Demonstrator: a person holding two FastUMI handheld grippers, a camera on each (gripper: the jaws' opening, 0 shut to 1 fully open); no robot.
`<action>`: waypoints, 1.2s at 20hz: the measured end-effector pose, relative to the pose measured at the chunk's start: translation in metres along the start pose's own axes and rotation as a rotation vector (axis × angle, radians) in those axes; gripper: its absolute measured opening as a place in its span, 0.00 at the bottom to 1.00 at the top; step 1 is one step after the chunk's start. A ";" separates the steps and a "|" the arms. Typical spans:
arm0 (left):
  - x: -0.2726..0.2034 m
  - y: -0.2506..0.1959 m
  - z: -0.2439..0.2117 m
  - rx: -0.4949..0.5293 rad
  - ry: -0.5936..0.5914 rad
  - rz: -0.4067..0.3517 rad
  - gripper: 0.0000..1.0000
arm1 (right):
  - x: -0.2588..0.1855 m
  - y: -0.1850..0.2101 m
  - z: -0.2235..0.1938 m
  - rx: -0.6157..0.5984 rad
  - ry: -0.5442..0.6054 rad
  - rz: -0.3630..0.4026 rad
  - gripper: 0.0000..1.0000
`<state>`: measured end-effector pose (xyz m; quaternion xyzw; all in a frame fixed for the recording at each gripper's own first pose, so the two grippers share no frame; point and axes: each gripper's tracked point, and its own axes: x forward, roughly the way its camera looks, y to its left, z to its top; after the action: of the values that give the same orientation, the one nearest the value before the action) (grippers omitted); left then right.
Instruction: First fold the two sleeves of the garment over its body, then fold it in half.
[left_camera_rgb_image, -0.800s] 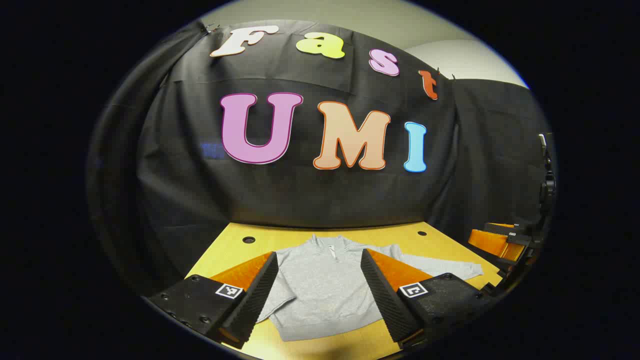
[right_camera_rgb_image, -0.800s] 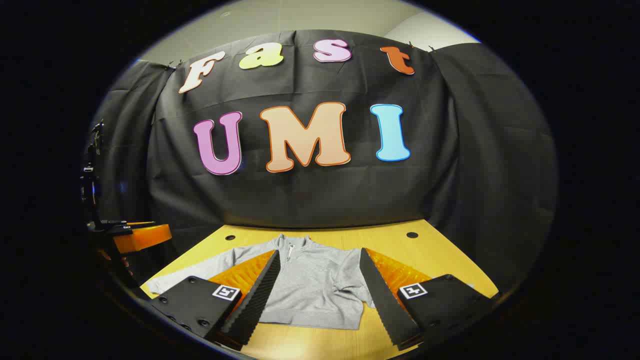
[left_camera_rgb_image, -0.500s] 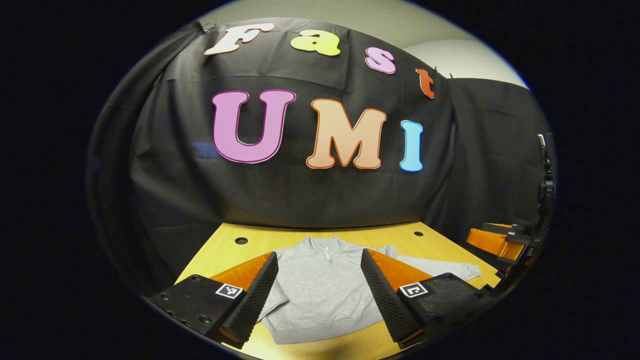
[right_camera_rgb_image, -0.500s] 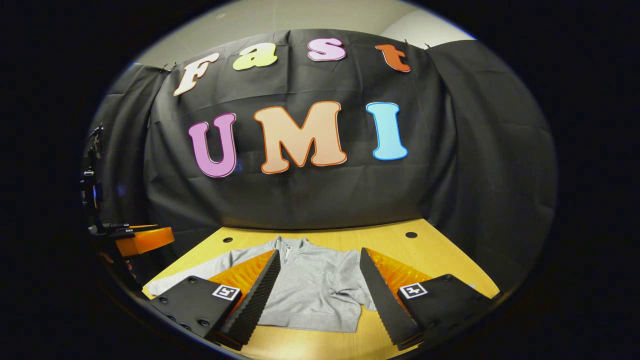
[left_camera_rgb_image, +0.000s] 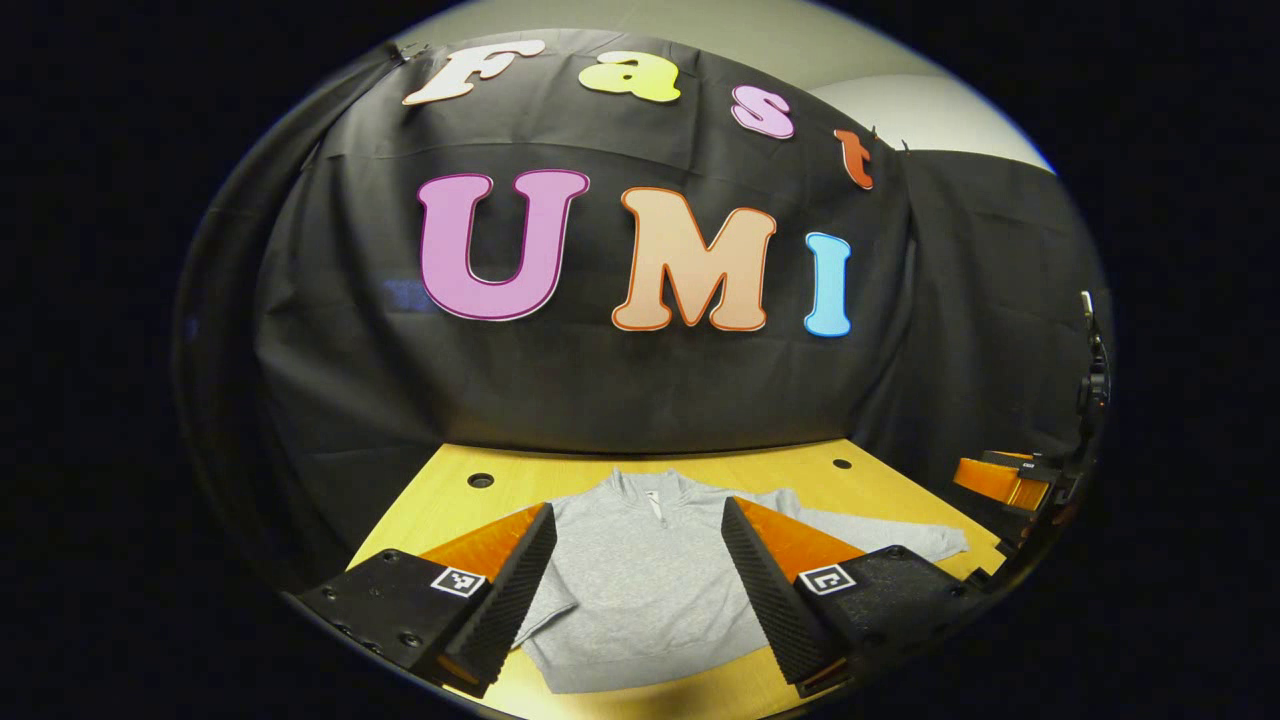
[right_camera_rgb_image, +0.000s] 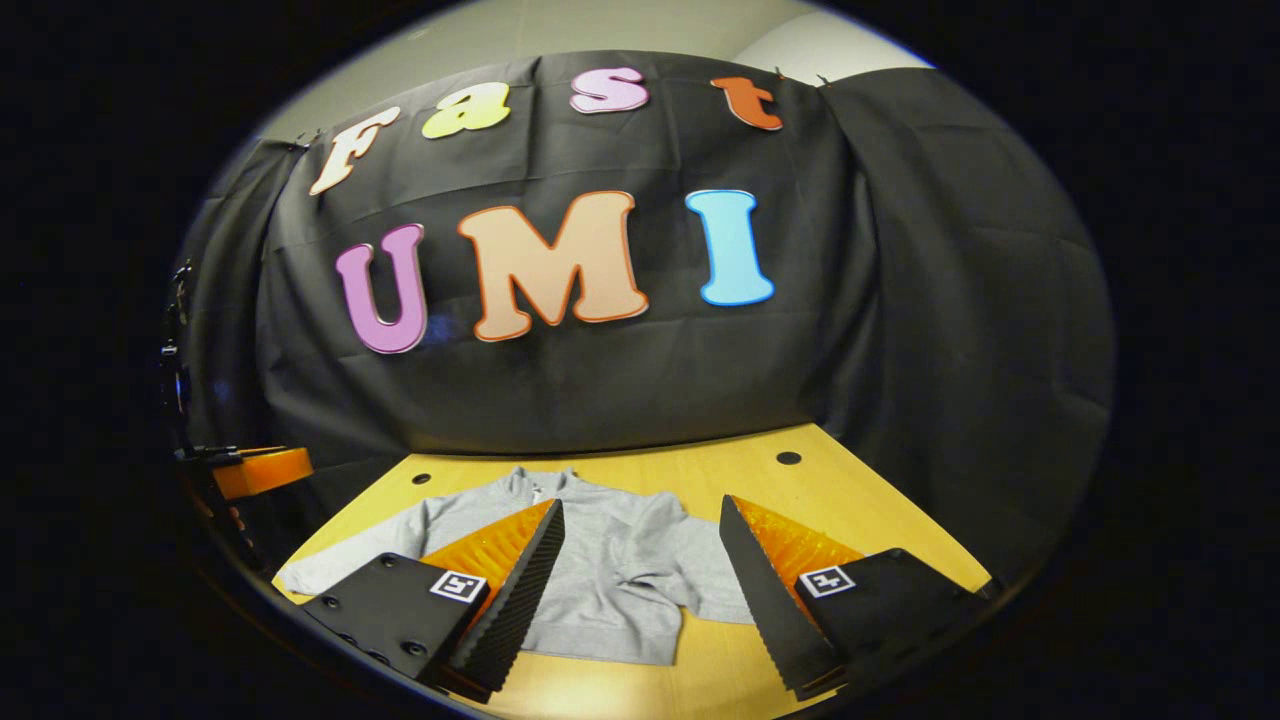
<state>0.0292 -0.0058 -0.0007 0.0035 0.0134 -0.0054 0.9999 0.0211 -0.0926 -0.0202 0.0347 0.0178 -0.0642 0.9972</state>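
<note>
Grey sweatshirt (left_camera_rgb_image: 640, 580) lies flat on the yellow desk (left_camera_rgb_image: 460, 495), collar toward the booth wall, hem toward me. In the left gripper view one sleeve (left_camera_rgb_image: 880, 535) runs straight out toward the desk's right edge; the other looks tucked in by the hem, partly behind my finger, so can't say how it lies. In the right gripper view a sleeve (right_camera_rgb_image: 350, 545) stretches out to the left and the near one is bunched beside the body.

My guess: sleeve folds not done yet, so step in hand = first sleeve.

How to do it well:
- go for the cuff end, not mid-sleeve, so the whole length follows
- pinch top layer only, lift just clear of the desk
- carry it across the chest, lay it flat, let go w/o dragging the body
- other tool can pin the shoulder if the body creeps

Pose: left tool (left_camera_rgb_image: 640, 535) and right tool (right_camera_rgb_image: 640, 530) both spread wide, nothing between the fingers, both hovering over the near edge, above the hem and pointing along the garment toward the wall. Neither touches cloth. Other tool sits off at the edge of each view (left_camera_rgb_image: 1000, 480) (right_camera_rgb_image: 255, 470).
</note>
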 end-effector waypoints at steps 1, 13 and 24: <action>0.000 0.002 0.000 0.000 0.002 0.007 0.97 | 0.003 -0.017 -0.004 0.010 0.011 -0.024 0.98; -0.011 0.014 -0.008 0.014 0.021 0.126 0.97 | 0.041 -0.229 -0.098 -0.010 0.210 -0.277 0.98; -0.015 0.004 -0.019 -0.027 0.031 0.215 0.98 | 0.055 -0.302 -0.213 0.004 0.491 -0.308 0.96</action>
<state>0.0135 -0.0017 -0.0188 -0.0085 0.0287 0.1023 0.9943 0.0298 -0.3835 -0.2547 0.0481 0.2638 -0.2045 0.9414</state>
